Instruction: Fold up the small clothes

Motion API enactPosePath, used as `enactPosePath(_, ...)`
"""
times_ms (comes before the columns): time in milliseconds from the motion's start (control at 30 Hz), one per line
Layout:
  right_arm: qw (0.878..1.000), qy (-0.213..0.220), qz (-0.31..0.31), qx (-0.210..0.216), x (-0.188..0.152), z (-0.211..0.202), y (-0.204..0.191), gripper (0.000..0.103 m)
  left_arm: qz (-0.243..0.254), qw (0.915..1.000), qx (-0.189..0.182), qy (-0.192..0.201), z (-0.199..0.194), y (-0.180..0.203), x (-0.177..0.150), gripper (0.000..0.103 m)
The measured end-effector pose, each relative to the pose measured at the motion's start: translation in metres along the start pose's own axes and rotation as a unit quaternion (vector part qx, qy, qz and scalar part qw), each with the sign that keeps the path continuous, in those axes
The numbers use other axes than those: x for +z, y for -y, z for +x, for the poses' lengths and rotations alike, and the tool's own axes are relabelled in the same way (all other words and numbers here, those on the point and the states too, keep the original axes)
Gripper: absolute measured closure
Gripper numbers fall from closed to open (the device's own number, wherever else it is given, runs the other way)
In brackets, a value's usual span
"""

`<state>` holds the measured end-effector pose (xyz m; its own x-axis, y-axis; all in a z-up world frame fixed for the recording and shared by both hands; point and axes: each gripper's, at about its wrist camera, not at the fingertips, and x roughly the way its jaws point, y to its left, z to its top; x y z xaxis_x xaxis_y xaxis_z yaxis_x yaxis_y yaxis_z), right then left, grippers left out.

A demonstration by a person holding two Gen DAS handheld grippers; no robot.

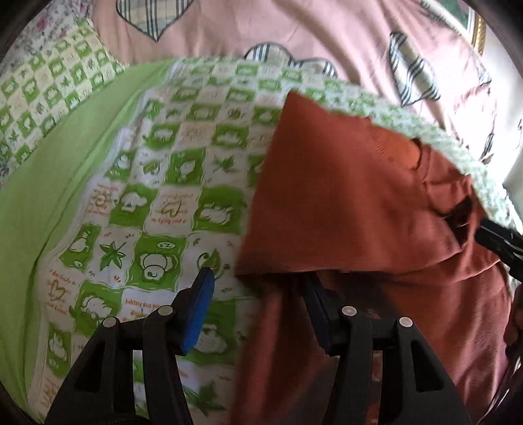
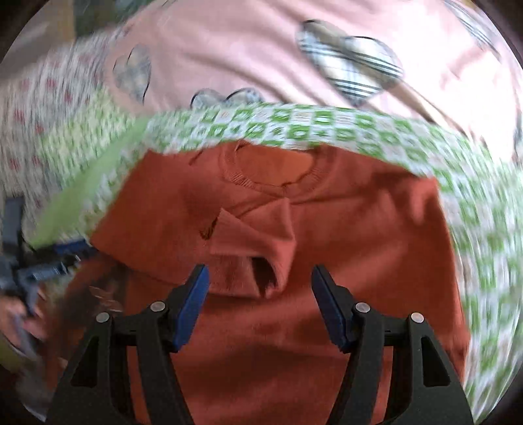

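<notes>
Sweater [image 2: 343, 235], rust-orange, spread on a green-checked sheet [image 1: 183, 170]; its round neckline lies at the far edge of the sheet, toward a pink heart-print quilt [image 1: 327, 29], and its body runs from there back to the cameras, so the long axis follows the line of sight in the right wrist view; one sleeve is folded in over the chest, its cuff [image 2: 264, 278] pointing at the camera.

Right tongs [image 2: 260, 278] hover over the middle of the sweater, jaws parted, nothing gripped; the folded cuff sits in the gap between the blue pads [image 2: 193, 307], and I cannot tell whether it touches either.

Left tongs [image 1: 258, 281] sit at the sweater's left border, jaws likewise apart and empty; the left pad [image 1: 199, 310] is over bare sheet, while the right finger is partly hidden under a folded edge of orange cloth.

Each wrist view catches the other tongs at its margin: a black tip at the right edge of the left view, a blurred dark frame with a hand [image 2: 29, 322] at the left edge of the right view; the right view is smeared by motion blur.
</notes>
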<state>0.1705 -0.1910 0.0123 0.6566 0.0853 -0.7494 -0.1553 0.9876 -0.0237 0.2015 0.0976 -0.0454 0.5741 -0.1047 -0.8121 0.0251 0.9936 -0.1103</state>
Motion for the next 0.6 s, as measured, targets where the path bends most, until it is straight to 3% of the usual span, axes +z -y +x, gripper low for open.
enactPosePath(67, 0.999, -0.019, -0.039, -0.010, 0.007, 0.024, -0.009, 0.037, -0.007, 1.0000, 0.005, -0.001, 0.008, -0.002, 0.001, 0.046)
enactPosePath(133, 0.998, -0.009, -0.050, -0.028, 0.013, 0.037, -0.011, 0.038, -0.016, 0.9998, 0.012, 0.005, 0.013, -0.001, 0.007, 0.046)
enactPosePath(233, 0.999, 0.015, 0.022, -0.021, 0.023, 0.027, 0.013, 0.089, -0.026, 0.9987, 0.037, 0.022, 0.017, 0.001, 0.023, 0.052)
enactPosePath(267, 0.997, 0.039, 0.058, -0.012, 0.025, 0.013, 0.025, 0.092, -0.031, 0.9979, 0.047, 0.032, 0.017, 0.000, 0.026, 0.058)
enactPosePath(333, 0.983, 0.099, 0.157, 0.018, 0.018, -0.022, 0.060, 0.093, -0.047, 0.9953, 0.073, 0.042, 0.015, -0.002, 0.028, 0.059)
enactPosePath(400, 0.971, 0.118, 0.209, 0.017, 0.005, -0.039, 0.084, 0.093, -0.068, 0.9951, 0.063, 0.035, 0.018, -0.006, 0.022, 0.059)
enactPosePath(467, 0.964, 0.109, 0.244, 0.016, -0.014, -0.040, 0.105, 0.093, -0.060, 0.9959, 0.061, 0.031, 0.019, -0.002, 0.012, 0.059)
enactPosePath(600, 0.961, 0.072, 0.266, 0.022, -0.034, -0.025, 0.121, 0.093, -0.058, 0.9947, 0.071, 0.047, 0.009, 0.001, 0.007, 0.065)
